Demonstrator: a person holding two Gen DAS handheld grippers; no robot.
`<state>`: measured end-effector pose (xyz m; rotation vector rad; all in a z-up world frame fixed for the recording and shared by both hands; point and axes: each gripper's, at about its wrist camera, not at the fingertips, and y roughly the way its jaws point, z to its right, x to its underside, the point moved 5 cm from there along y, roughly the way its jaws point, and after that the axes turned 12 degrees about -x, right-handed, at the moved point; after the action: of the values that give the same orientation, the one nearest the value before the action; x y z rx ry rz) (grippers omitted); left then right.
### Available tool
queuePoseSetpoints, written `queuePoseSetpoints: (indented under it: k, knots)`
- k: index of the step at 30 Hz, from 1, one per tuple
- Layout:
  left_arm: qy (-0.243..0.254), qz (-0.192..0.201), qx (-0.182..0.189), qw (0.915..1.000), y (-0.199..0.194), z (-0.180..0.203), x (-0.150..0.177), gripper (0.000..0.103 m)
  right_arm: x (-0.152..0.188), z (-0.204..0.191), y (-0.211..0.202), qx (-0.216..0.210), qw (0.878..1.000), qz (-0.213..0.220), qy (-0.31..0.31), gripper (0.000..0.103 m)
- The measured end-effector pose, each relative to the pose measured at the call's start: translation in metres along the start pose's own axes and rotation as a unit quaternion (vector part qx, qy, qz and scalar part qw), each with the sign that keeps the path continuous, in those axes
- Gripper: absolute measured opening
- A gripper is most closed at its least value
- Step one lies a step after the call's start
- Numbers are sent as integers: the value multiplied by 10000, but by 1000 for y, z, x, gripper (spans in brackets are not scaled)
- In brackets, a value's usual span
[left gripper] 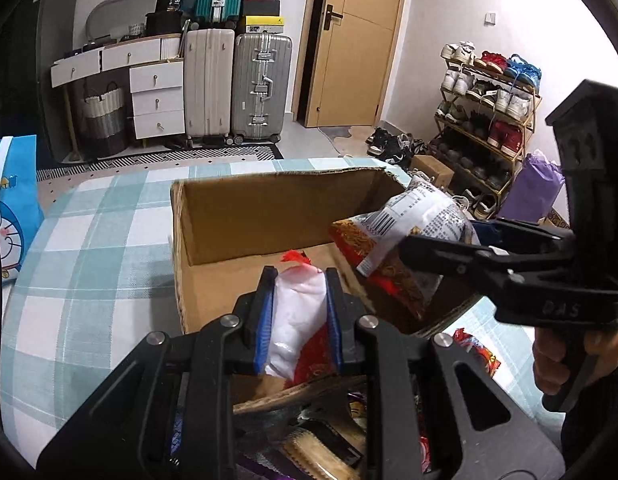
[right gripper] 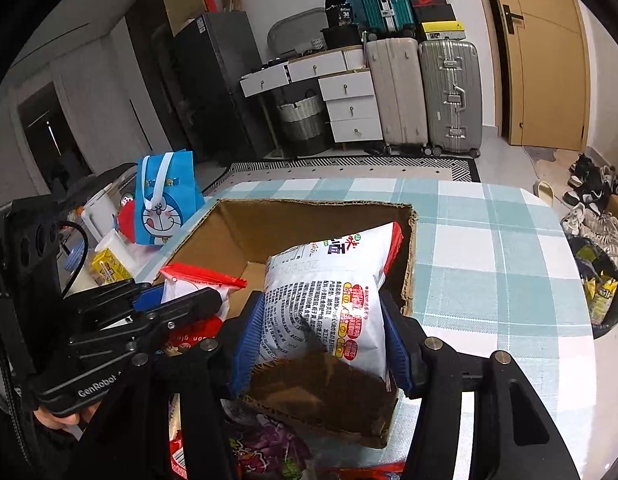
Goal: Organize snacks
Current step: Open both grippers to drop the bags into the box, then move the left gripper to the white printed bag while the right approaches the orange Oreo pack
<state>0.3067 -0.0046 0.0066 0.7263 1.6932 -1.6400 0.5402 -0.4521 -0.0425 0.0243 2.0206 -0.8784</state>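
Observation:
An open cardboard box (left gripper: 269,216) stands on the checked tablecloth; it also shows in the right wrist view (right gripper: 309,220). My left gripper (left gripper: 299,280) is shut on a white and red snack packet (left gripper: 297,320) and holds it over the box's near edge; the packet shows in the right wrist view (right gripper: 193,284). My right gripper (right gripper: 323,304) is shut on a larger white and red noodle packet (right gripper: 329,296), held over the box's right side; it shows in the left wrist view (left gripper: 405,232). Several loose snack packets (right gripper: 269,452) lie in front of the box.
A blue cartoon bag (right gripper: 165,200) stands left of the box, with a yellow carton (right gripper: 109,268) beside it. The table (right gripper: 489,260) stretches right of the box. Beyond are suitcases (left gripper: 237,84), white drawers (left gripper: 157,92), a door and a shoe rack (left gripper: 489,120).

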Motion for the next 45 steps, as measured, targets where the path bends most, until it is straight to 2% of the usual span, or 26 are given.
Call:
queuePoseSetpoints:
  k: [2,3,4,5,7,8,11,13,19,25,27,29,35,39,45]
  knots:
    - [-8,56,-13,10000,-4,-2,-1,21,1,-5,-1,-19,10000,-8,-71,59]
    - [-9,86,-24,10000,-8,-3,-2,26,1,-10,-2,-40,9999,-13,-104,60]
    - [-12,123,-34,9999,-13,-5,-2,37,1,-15,-4,-36,9999,27,-150,60]
    - [-35,146,-66,9999,-17,-7,-2,44,1,-18,-7,-25,9998,78,-207,64]
    - [-119,187,-127,9997,-31,-13,-3,76,2,-28,-19,33,9992,223,-341,77]
    - [-152,224,-129,9996,-36,-15,-3,82,2,-31,-24,92,9989,283,-365,85]
    - [-181,325,-195,9991,-56,-22,0,87,9,-42,-47,187,9978,486,-418,100]
    - [-151,322,-259,9990,-69,-25,5,103,17,-49,-62,253,9971,574,-432,102]
    - [-157,413,-487,9978,-107,-42,32,102,49,-56,-92,422,9966,631,-313,103]
    - [-176,271,-618,9976,-126,-56,66,102,86,-58,-102,447,9974,476,-305,103]
    - [-125,190,-671,9975,-125,-57,74,102,94,-57,-100,560,9973,300,-377,103]
    - [-129,152,-730,9971,-128,-58,84,102,96,-57,-99,659,9966,260,-432,103]
    - [60,-120,-754,9971,-116,-53,104,102,98,-57,-98,562,9975,206,-379,103]
    - [167,-246,-771,9966,-110,-52,107,102,98,-53,-95,523,9979,87,-375,103]
    - [61,-465,-699,9964,-98,-56,110,102,97,-42,-102,625,9976,77,-272,103]
